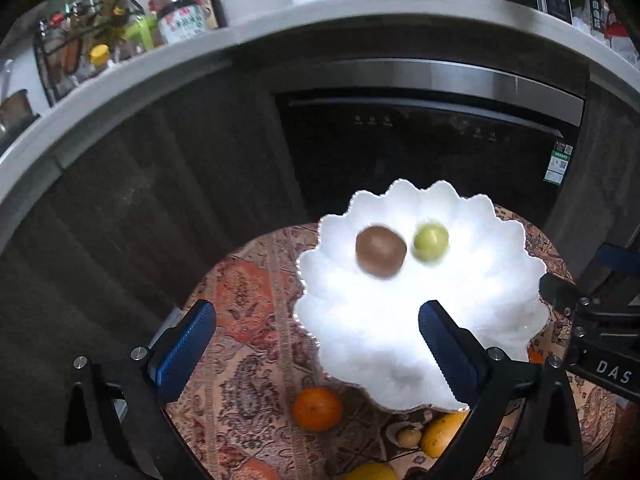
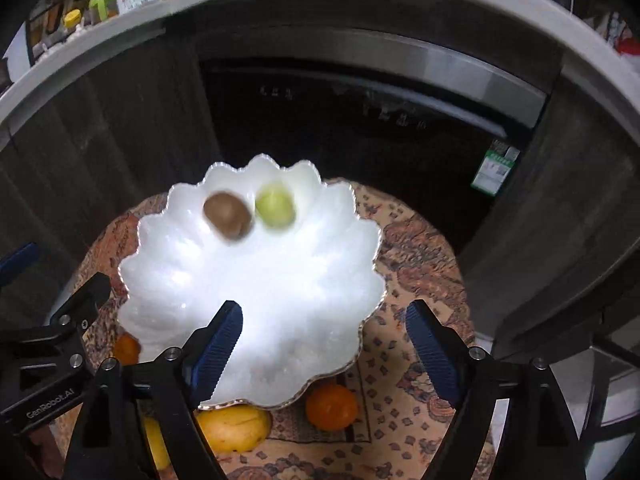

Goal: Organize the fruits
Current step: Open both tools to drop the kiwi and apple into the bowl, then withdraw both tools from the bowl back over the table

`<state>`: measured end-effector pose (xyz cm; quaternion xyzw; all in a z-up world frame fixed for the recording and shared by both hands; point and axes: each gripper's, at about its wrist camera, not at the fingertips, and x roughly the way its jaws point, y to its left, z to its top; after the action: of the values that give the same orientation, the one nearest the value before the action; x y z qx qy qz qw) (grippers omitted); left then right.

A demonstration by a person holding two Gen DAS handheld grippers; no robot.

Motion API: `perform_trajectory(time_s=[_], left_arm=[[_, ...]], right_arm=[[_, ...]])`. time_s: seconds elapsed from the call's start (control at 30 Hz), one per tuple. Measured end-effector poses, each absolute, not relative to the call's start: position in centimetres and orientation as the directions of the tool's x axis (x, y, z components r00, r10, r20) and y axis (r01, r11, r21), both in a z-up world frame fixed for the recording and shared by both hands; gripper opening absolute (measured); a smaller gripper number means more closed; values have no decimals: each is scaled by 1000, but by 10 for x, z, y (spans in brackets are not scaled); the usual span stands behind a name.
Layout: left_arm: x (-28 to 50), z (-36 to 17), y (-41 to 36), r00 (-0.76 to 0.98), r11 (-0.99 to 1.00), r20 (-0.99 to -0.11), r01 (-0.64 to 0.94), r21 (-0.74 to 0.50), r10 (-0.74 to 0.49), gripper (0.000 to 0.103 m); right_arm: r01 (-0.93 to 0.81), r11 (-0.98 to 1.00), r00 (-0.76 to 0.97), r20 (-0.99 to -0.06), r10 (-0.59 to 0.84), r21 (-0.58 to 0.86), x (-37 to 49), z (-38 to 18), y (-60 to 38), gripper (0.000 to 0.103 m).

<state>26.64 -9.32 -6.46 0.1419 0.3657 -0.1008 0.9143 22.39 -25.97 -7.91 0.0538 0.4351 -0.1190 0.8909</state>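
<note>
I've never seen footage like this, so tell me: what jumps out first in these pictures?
A glaring white scalloped plate fills the middle, sitting on a round table with a patterned reddish cloth. At its far side a brown kiwi-like fruit lies beside a small round green fruit. Both open blue-padded grippers, left and right, frame the plate, with a round orange fruit on the cloth at its near edge.

At mid-frame we see a white scalloped glass plate (image 2: 256, 280) holding a brown kiwi (image 2: 227, 217) touching a pale green round fruit (image 2: 275, 205). Our right gripper (image 2: 324, 344) spreads its blue ribbed fingers (image 2: 218, 350) wide. Lower down, an orange mandarin (image 2: 331, 406) and a yellow mango (image 2: 234, 427) lie on the patterned cloth (image 2: 412, 248).
</note>
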Motion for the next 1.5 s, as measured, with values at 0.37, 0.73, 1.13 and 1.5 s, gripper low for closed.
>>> perform_trajectory(time_s=[0.37,0.73,1.13,1.5], left_arm=[[222,-51,-71,726,952,-681,268,150,-97,103],[184,-60,-55,713,955,-694,264,133,-101,103],[156,-83,-46,707,963,-705,224,151,-54,103],[131,-111,-41,665,964,-745,224,141,-46,103]], right_arm=[[268,963,633,-747,-205,-37,189,-56,-248,84],[264,964,638,-742,-206,-41,151,-56,-233,84],[258,966,596,-782,-183,-30,124,-80,-221,84],[250,968,566,-810,-154,-10,96,-105,-211,84]])
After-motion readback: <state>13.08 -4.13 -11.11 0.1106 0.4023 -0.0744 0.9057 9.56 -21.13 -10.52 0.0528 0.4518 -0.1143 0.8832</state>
